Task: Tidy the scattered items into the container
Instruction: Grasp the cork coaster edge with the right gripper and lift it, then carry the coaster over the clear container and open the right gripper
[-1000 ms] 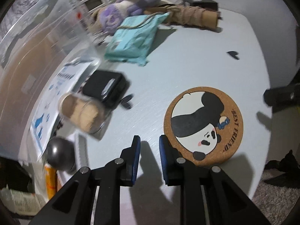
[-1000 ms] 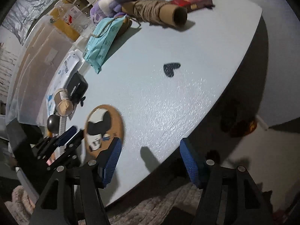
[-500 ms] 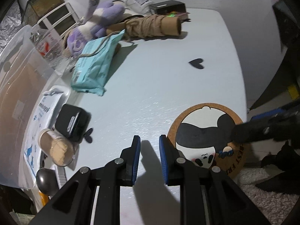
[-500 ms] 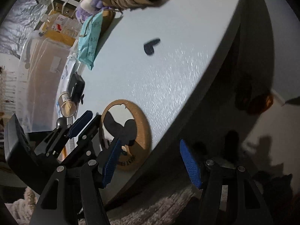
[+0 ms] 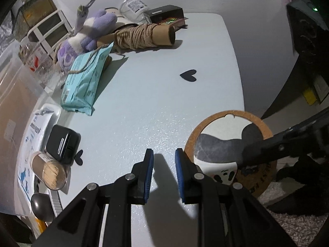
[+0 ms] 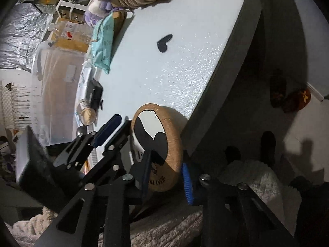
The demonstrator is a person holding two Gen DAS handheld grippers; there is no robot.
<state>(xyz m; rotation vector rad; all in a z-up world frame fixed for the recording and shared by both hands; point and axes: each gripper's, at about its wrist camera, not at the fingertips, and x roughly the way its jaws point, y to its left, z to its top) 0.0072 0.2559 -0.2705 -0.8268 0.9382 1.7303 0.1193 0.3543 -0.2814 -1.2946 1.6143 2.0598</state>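
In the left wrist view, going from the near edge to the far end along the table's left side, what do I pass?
Toothpick jar → black case → teal packet → purple plush toy → clear jar.

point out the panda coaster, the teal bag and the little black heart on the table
panda coaster [image 6: 164,127], right wrist view, on the cork rim at its upper right
teal bag [image 5: 86,78], left wrist view, on the middle of its printed face
black heart [image 5: 188,75], left wrist view, on its centre
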